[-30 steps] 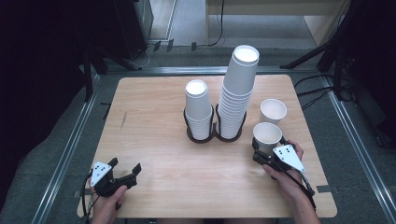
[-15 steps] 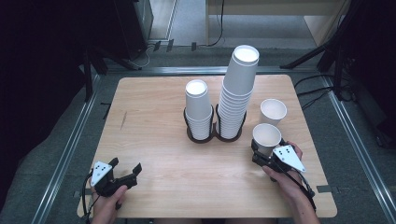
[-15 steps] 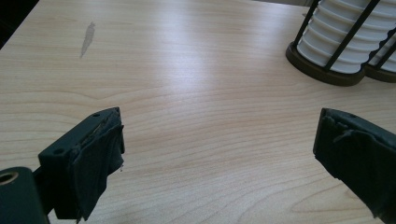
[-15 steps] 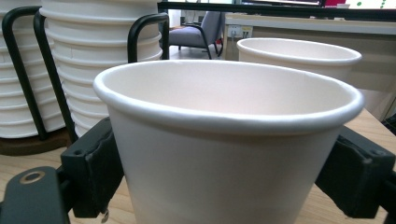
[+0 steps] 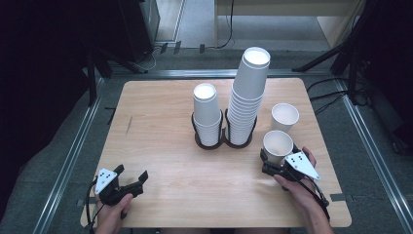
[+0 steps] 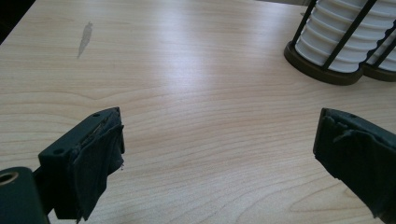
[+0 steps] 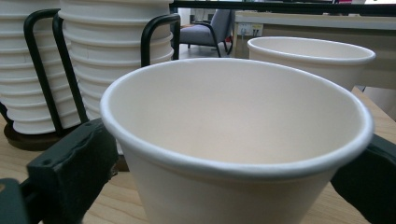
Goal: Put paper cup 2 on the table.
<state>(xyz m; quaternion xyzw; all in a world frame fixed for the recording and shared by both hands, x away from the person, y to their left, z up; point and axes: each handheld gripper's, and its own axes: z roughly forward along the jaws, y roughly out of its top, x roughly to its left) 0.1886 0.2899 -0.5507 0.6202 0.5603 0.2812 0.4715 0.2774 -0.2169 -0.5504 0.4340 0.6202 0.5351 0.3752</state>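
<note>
A white paper cup [image 5: 278, 144] stands upright on the wooden table [image 5: 160, 122] at the right front. My right gripper [image 5: 276, 163] sits low behind it. Its jaws have just been opening and now stand wide, one on each side of the cup [image 7: 233, 140], not pressing it. A second loose cup [image 5: 285, 116] stands just beyond. My left gripper [image 5: 131, 173] rests at the front left, open over bare wood [image 6: 219, 154], with nothing between its fingers.
A black wire double holder [image 5: 209, 145] at the table's middle carries a short stack of cups [image 5: 206, 109] and a taller stack [image 5: 248, 92]. The short stack's base [image 6: 327, 51] lies ahead and to the right of the left gripper. Metal rails run along both table sides.
The right gripper's jaws have spread apart and now flank the near cup. Both hands and both loose cups stayed where they were.
</note>
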